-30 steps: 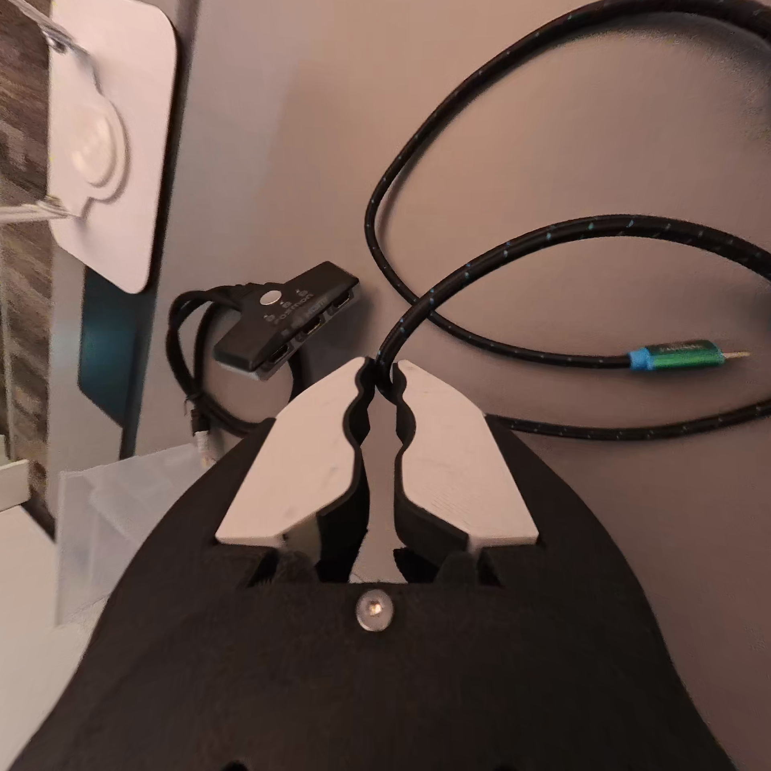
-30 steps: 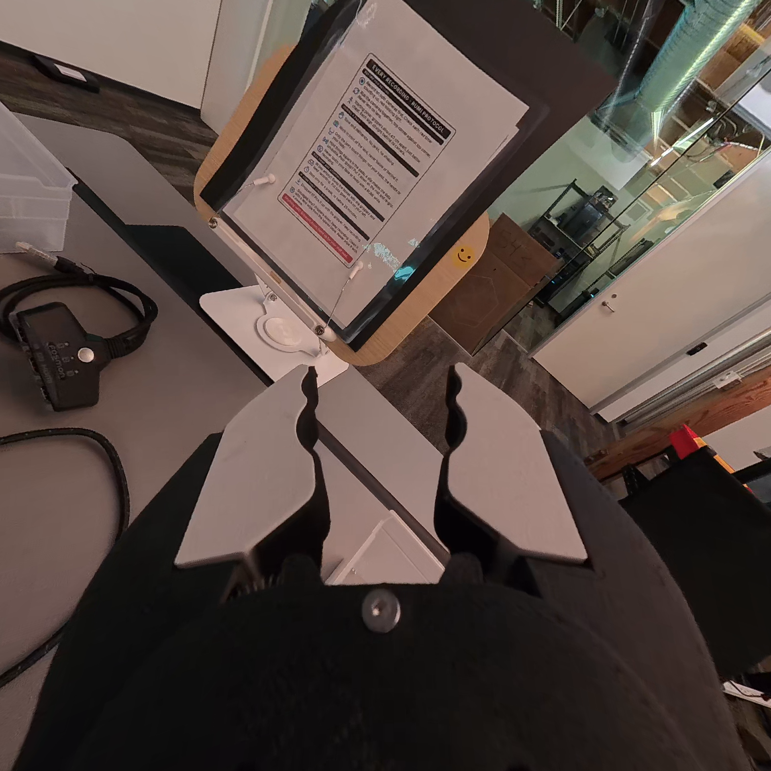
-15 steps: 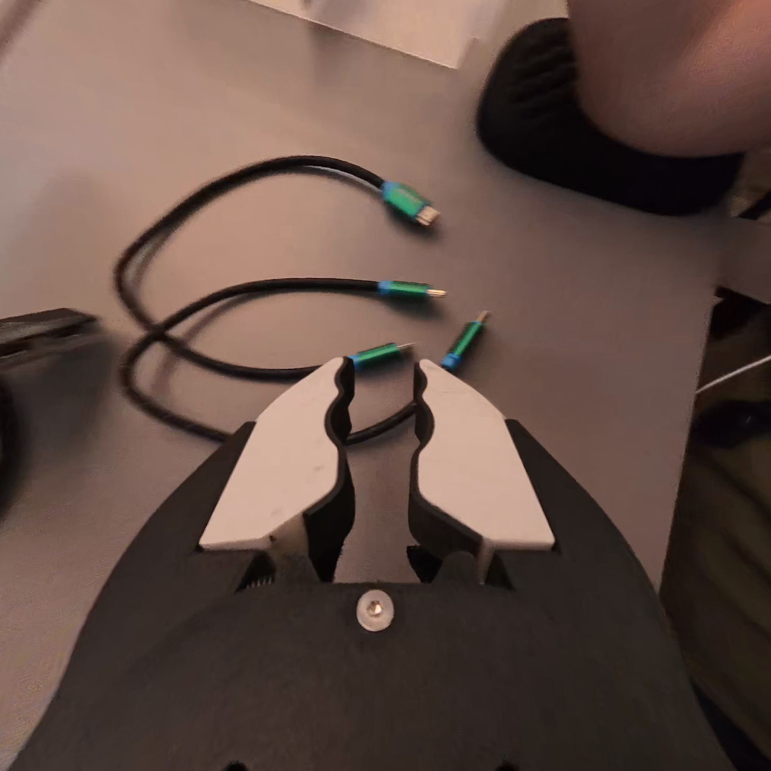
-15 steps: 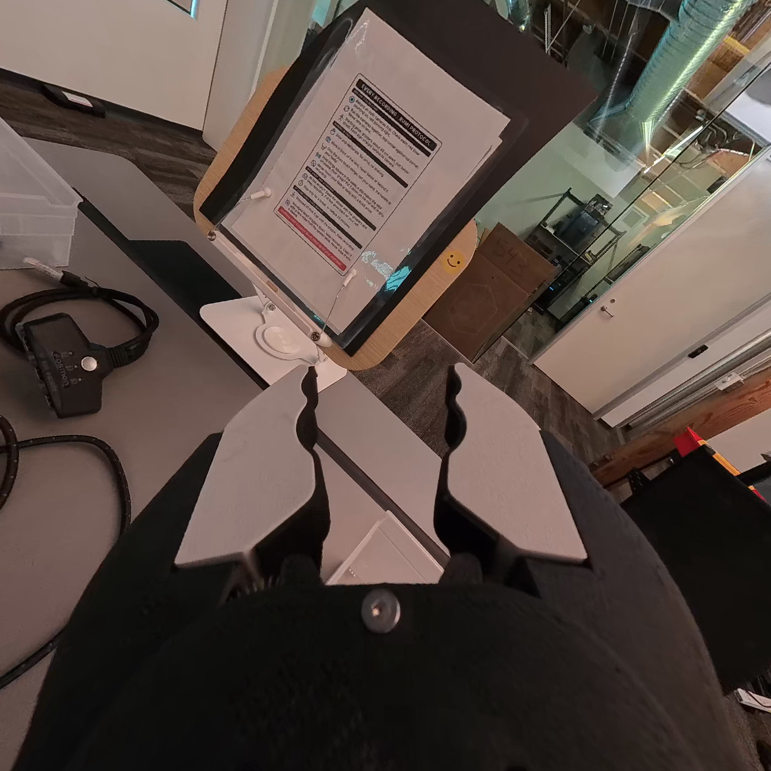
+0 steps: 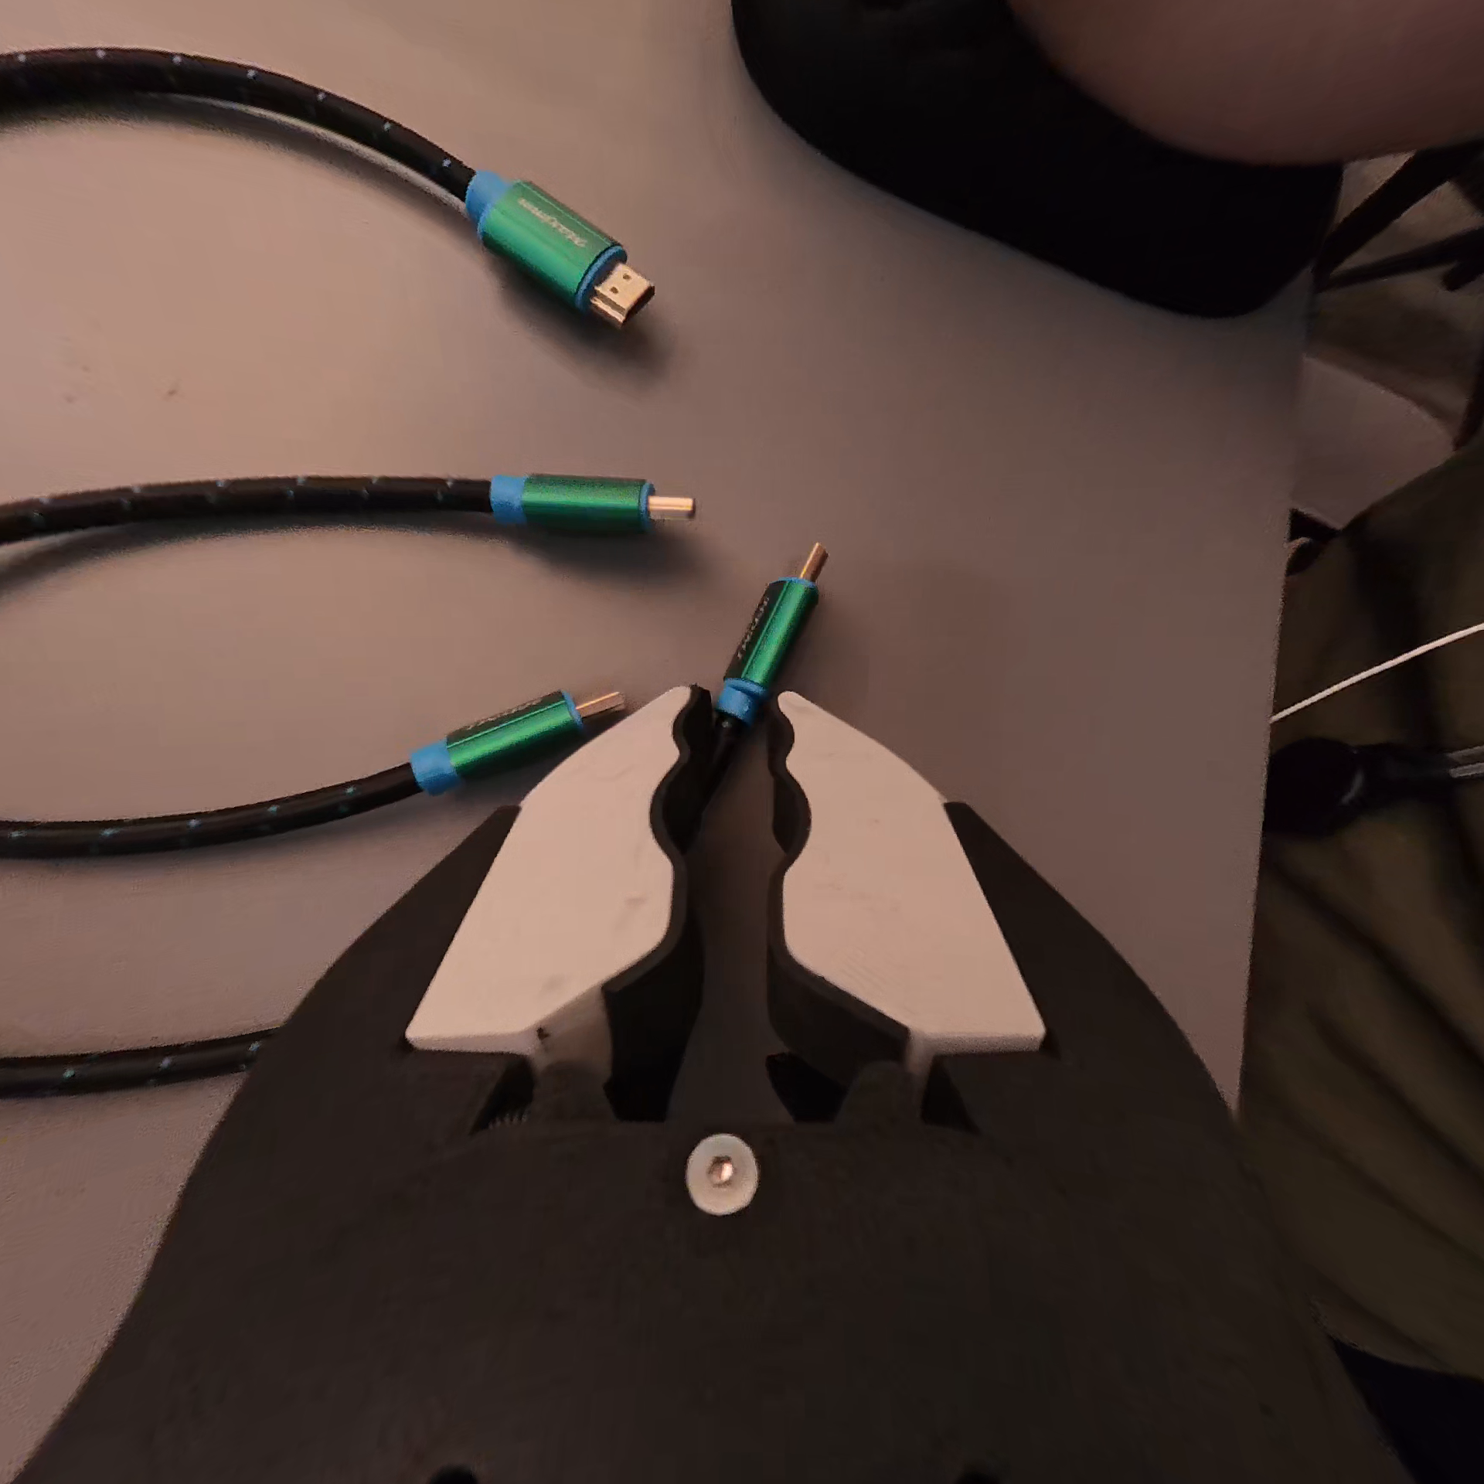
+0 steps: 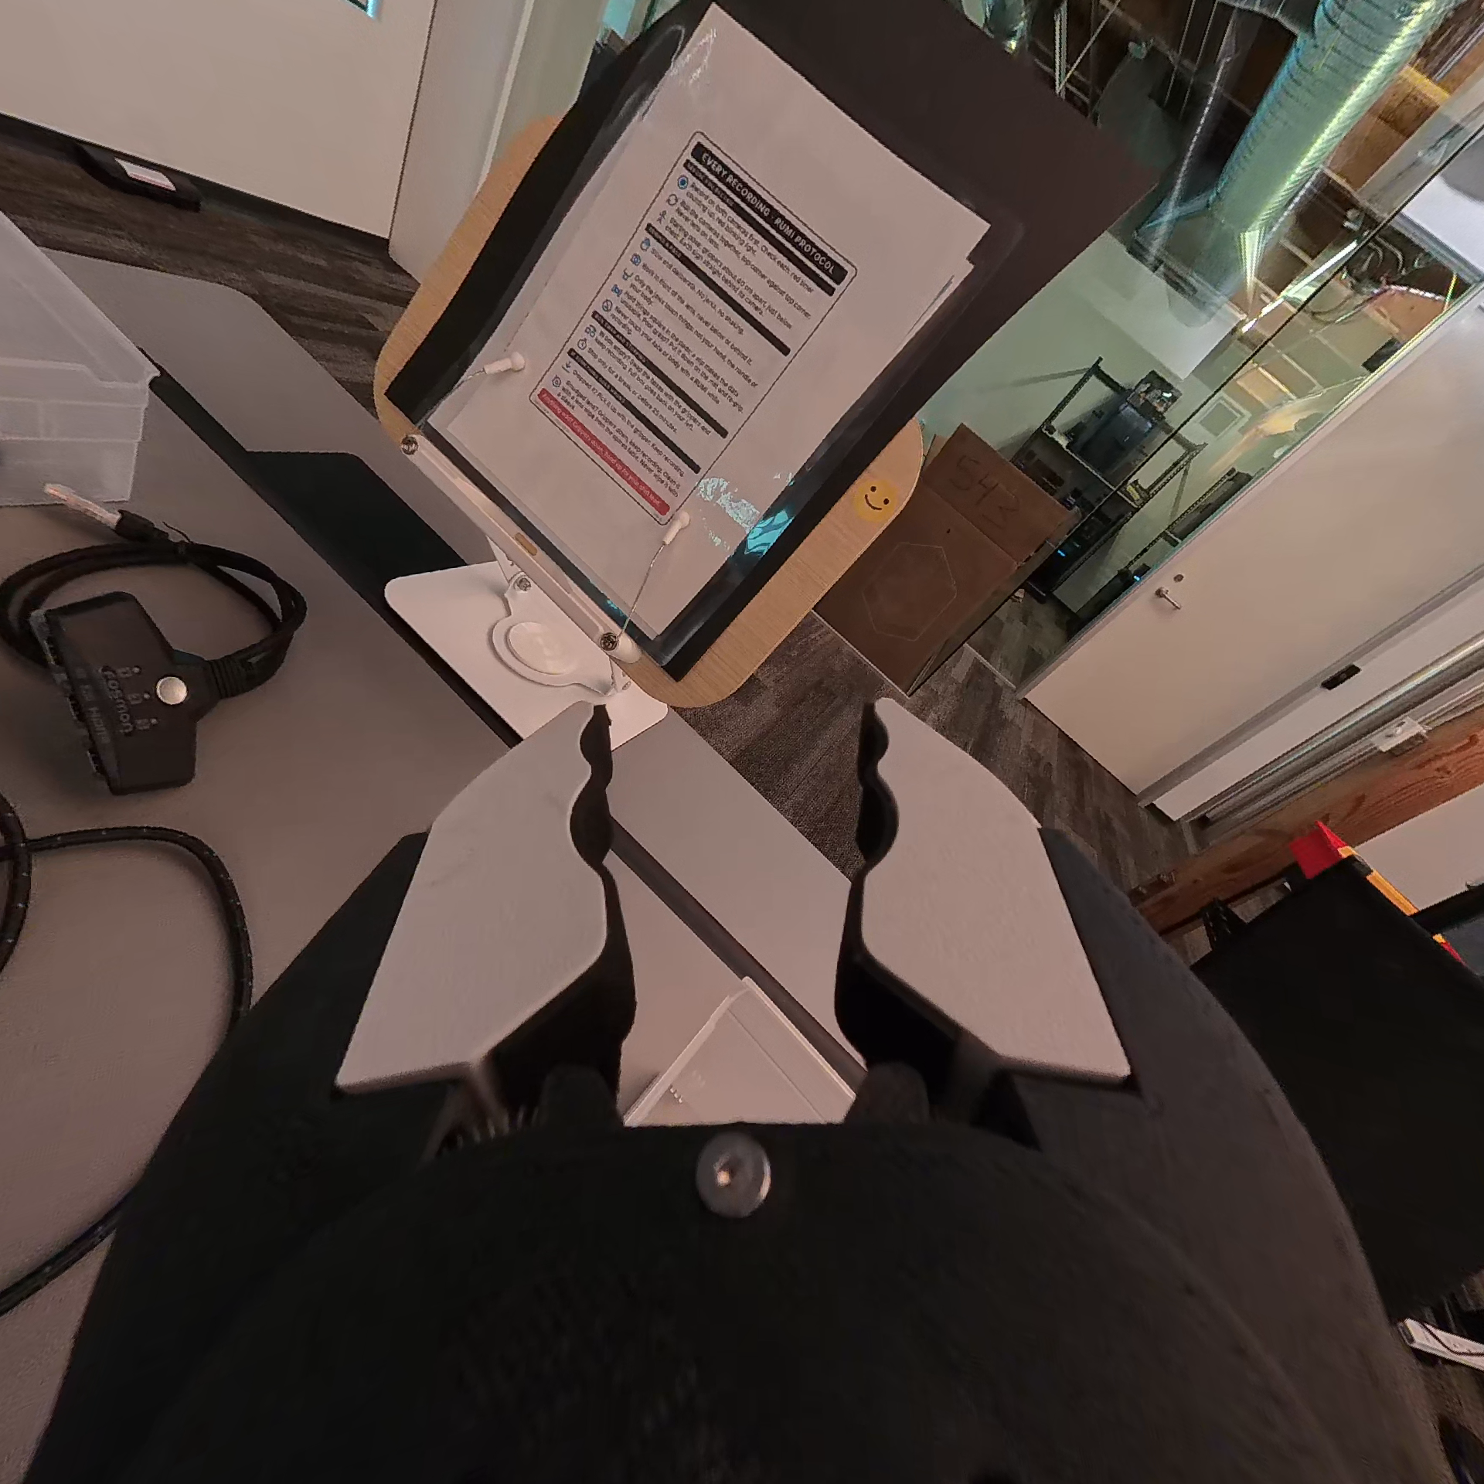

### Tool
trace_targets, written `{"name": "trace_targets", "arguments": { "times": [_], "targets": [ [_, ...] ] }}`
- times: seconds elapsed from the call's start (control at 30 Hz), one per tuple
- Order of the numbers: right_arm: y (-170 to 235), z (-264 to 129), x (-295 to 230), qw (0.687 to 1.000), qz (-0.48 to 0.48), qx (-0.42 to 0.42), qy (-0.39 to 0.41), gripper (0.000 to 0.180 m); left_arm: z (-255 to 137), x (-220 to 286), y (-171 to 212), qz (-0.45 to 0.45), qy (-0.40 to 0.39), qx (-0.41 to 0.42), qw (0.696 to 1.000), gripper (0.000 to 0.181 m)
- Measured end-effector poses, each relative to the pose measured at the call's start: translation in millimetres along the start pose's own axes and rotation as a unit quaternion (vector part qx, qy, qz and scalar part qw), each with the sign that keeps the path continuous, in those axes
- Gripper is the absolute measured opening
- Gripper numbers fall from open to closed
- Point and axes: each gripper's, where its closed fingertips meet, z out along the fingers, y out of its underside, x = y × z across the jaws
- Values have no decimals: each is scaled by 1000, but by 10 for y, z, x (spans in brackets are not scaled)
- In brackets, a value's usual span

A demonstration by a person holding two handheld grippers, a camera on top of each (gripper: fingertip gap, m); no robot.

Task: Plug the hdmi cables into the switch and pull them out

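Altogether four green plugs, one switch

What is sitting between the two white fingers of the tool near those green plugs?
In the left wrist view, the black cable of the nearest green plug runs between the left tool fingers, which are not closed on it.

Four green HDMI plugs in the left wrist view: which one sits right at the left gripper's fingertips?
The tilted plug pointing up-right: its blue collar sits between the left gripper tips, cable running back between the fingers. The other three lie leftward, clear of them.
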Motion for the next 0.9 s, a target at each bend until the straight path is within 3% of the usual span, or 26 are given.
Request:
{"name": "trace_targets", "arguments": {
  "times": [0.03, 0.13, 0.37, 0.5, 0.6, 0.67, 0.77, 0.9],
  "targets": [
    [-3, 1, 3, 1000, 0, 1, 0, 60, -4, 10, 6, -4, 6, -3, 1000, 12],
    [-11, -3, 8, 1000, 0, 2, -1, 60, -54, 52, -26, -6, 17, 2, 1000, 12],
    [-43, -18, -29, 1000, -1, 7, -5, 60, -599, 98, -525, -42, 40, 150, 987, 10],
    [-200, -11, -213, 999, 2, 35, -41, 60, -1147, -39, -914, -103, 66, 283, 951, 9],
    [-435, 22, -533, 988, 25, 91, -123, 60, -1562, -146, -1108, -141, 97, 369, 914, 9],
    [-634, -12, -831, 965, 54, 145, -211, 60, -1799, -203, -1171, -149, 103, 412, 893, 9],
    [-881, -151, -1306, 905, 88, 211, -359, 59, -2104, -220, -1210, -145, 102, 459, 871, 9],
    [-1160, -363, -1714, 828, 123, 264, -480, 58, -2434, -222, -1225, -138, 77, 505, 848, 9]
  ]
}}
